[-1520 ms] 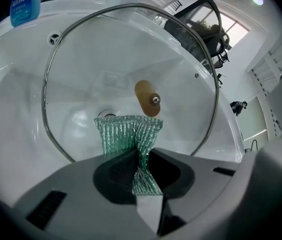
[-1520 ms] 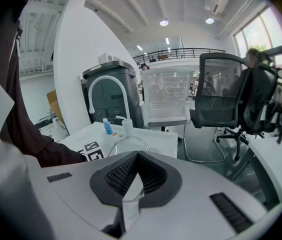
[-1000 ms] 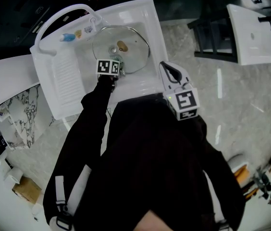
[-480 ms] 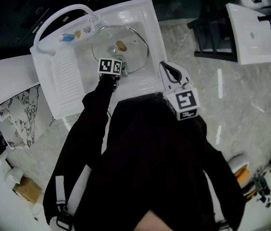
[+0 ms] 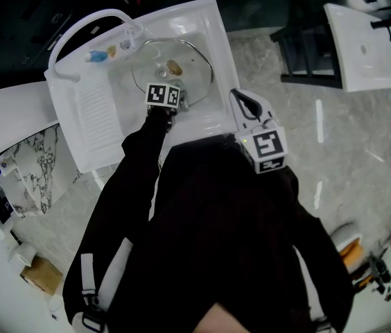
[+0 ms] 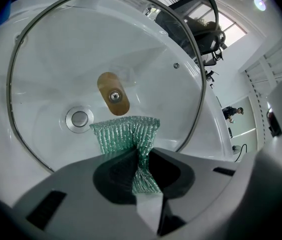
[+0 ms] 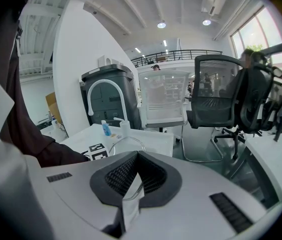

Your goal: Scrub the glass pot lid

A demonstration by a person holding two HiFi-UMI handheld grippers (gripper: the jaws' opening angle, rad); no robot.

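The glass pot lid [image 5: 181, 64] lies in the white sink basin [image 5: 216, 44]; it has a metal rim and a tan knob [image 6: 113, 94]. The sink drain [image 6: 79, 118] shows through the glass. My left gripper [image 6: 140, 166] is shut on a green scrub pad [image 6: 128, 133], which rests on the lid's near part just below the knob. In the head view the left gripper [image 5: 169, 97] sits over the lid's near edge. My right gripper [image 5: 242, 103] hovers off the sink's right front corner, shut with nothing in it [image 7: 131, 184]. The lid [image 7: 127, 145] shows small beyond its jaws.
A white arched faucet [image 5: 84, 26] and a blue bottle [image 5: 97, 54] stand at the sink's back left. A ribbed drainboard [image 5: 98, 113] lies left of the basin. A black office chair [image 7: 221, 104] and a white table [image 5: 365, 44] stand to the right on the marble floor.
The left gripper with the pad has slid slightly to the right along the lid's near part. The right gripper has stayed put.
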